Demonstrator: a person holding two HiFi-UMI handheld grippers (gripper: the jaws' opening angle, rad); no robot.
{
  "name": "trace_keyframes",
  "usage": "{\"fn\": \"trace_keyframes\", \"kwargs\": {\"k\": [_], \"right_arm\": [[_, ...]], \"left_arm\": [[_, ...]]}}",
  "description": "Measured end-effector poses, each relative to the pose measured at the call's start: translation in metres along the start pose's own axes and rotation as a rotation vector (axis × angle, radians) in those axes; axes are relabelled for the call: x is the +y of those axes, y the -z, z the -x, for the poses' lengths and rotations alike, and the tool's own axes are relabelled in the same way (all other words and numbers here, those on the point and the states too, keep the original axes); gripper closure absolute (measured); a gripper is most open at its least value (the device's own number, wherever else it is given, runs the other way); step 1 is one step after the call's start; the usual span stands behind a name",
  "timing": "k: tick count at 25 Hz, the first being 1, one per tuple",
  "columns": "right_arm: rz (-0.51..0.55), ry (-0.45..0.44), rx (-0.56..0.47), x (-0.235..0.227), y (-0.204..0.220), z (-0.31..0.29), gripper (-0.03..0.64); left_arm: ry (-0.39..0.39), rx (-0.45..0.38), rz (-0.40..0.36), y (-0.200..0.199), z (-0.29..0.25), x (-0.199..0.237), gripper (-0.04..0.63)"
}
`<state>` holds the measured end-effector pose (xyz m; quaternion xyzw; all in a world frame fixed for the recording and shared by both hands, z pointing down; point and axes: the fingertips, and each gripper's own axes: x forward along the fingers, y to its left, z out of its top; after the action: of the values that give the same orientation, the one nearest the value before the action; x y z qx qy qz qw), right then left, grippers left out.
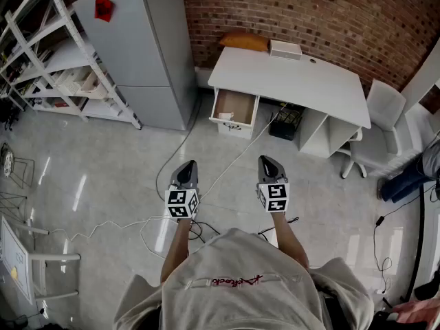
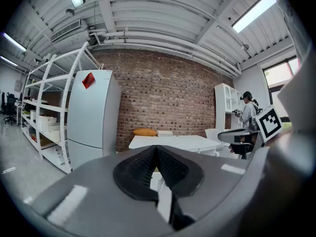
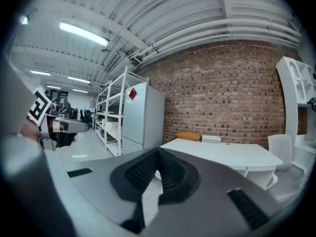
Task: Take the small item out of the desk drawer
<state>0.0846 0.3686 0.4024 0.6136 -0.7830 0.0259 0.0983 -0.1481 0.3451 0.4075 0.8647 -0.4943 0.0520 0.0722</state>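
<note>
Left gripper point(image 1: 186, 168) and right gripper point(image 1: 269, 163) pinched shut, empty, well short of open drawer point(image 1: 232, 125) — step in, spread jaws, then reach small item point(image 1: 225, 117).

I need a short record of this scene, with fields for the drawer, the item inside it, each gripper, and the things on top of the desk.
drawer: open, at the left end of the white desk
small item: a pale thing in the drawer's front left corner; kind cannot be told
left gripper: jaws together, empty, above the floor, apart from the desk
right gripper: jaws together, empty, beside the left one
desk top: orange cushion and white box at the back edge
</note>
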Motion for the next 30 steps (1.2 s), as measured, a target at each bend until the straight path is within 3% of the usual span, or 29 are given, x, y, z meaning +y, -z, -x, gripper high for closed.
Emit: {"fn": "trace_keyframes", "kwargs": {"k": [30], "right_arm": [[0.013,-0.079,0.015,-0.034,0.019,0.015,0.606]], "left_arm": [[-0.029,0.002,-0.019,-0.001,-0.013,-0.05,0.586]]}}
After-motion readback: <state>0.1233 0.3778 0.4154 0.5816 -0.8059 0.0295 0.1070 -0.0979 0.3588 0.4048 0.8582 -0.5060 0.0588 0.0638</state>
